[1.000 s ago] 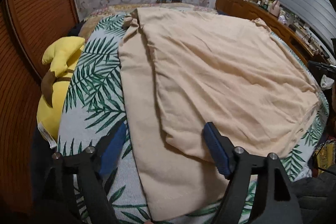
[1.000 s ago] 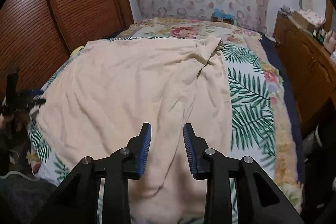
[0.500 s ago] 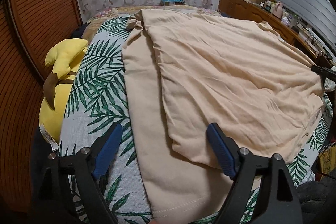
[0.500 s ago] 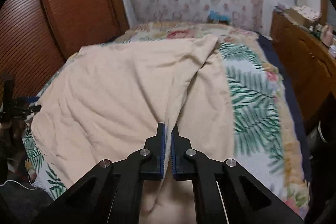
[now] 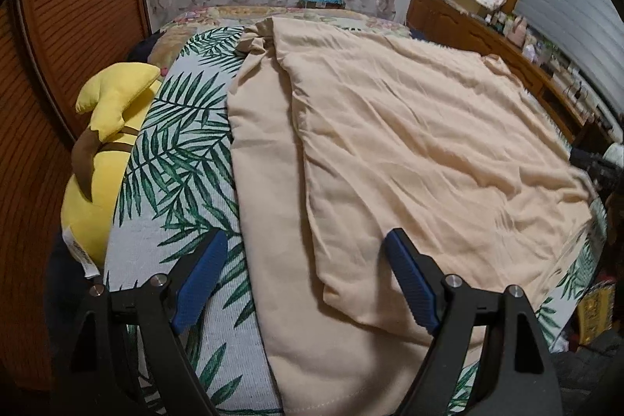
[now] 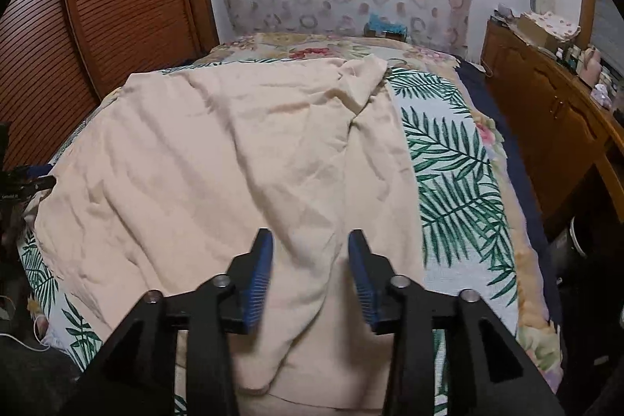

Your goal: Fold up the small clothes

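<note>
Bedroom walls of louvred wood and patterned fabric close in a bed [image 5: 171,182] covered by a palm-leaf spread, which serves as the folding surface because it is broad and flat enough to take the whole garment. On it lies the shirt [image 5: 409,158], a peach-coloured piece spread across most of the bed [image 6: 460,182], with one side already turned over onto the body so that a long folded edge runs from the far end toward the near hem. That flap lies loose and wrinkled, which suggests the fold is only roughly set and wants smoothing or a second fold. A bunched sleeve [image 6: 362,77] sits at the far corner of the shirt [image 6: 218,158], probably tucked in by the fold. Along the right wall runs a wooden dresser [image 6: 546,96] crowded with small items, well apart from the work. A yellow plush [image 5: 105,151] rests beside the bed at its left edge, clear of the cloth.

The left hand-held gripper [image 5: 308,271] hovers over the near hem with its jaws spread wide, straddling the folded edge without holding anything; it looks placed to take that edge next. The right hand-held gripper [image 6: 310,271] hangs over the same folded flap from the other side, jaws parted with cloth between them but not pinched. Both seem poised for a paired grasp.
</note>
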### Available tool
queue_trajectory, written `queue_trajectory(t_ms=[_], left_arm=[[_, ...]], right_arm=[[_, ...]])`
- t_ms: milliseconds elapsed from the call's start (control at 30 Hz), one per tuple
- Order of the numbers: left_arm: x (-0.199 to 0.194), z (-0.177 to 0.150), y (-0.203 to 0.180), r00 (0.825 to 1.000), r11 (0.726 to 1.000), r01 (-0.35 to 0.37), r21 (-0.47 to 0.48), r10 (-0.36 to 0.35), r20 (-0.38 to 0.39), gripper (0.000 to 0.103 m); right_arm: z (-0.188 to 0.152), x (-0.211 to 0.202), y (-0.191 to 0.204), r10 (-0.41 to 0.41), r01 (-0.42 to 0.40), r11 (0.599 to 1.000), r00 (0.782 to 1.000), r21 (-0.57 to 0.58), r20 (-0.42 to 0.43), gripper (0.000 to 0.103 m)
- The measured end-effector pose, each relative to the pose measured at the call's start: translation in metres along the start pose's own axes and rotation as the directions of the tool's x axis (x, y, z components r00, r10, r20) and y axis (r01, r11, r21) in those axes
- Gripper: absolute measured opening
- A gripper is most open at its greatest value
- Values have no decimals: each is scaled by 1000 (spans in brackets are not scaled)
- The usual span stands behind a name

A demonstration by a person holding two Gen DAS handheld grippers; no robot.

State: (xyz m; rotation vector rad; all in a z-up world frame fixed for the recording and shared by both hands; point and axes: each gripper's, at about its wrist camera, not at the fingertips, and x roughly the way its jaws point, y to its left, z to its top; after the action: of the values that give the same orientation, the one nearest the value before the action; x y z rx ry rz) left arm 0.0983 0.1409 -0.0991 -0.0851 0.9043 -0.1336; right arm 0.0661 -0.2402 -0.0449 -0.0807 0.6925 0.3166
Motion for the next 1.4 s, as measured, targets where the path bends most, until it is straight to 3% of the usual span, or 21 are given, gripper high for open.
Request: queue_trajectory(t_ms=[100,200,233,267,333,467,600,800,1000,1267,1333,1400], left_arm=[[-3,-2,0,999,999,49,-5,-49,14,76],[-7,-7,-8,999,999,11,39,-12,30,47],[-7,-8,-11,999,998,21,63,-23,30,29],[-8,-9,-13,999,997,35,70,-37,25,20],[-10,-8,-16,998,996,56,72,-57,17,10],[-23,3,-23,989,990,132,48,-135,56,7],[-43,26,-57,973,976,191,107,-202,109,6],[-54,72,-141,926,912,320,255,-358,120,6],[-39,111,-221,889,846,395,357,-450,82,6],[-26,137,-298,860,779,461,425,-511,4,6],[-25,139,-309,860,773,461,436,-511,-3,6],[-17,138,-321,871,774,449,446,-491,-25,6]], right_arm=[[-3,-1,3,-7,7,1000,1000,-14,0,45],[-5,-5,3,-11,12,1000,1000,-11,9,45],[-5,-6,2,-8,8,1000,1000,-5,11,45],[-6,-8,1,-6,6,1000,1000,0,14,45],[-9,-9,0,-7,7,1000,1000,6,19,45],[-16,-14,-6,-5,4,1000,1000,21,28,45],[-24,-22,-17,-3,2,999,999,47,36,45],[-33,-38,-38,-3,-1,996,999,84,54,45],[-44,-54,-54,-3,-7,992,997,123,82,45],[-54,-67,-60,-2,-10,992,995,123,101,45],[-55,-71,-61,-1,-12,992,994,124,106,45],[-56,-74,-61,0,-14,992,994,127,109,45]])
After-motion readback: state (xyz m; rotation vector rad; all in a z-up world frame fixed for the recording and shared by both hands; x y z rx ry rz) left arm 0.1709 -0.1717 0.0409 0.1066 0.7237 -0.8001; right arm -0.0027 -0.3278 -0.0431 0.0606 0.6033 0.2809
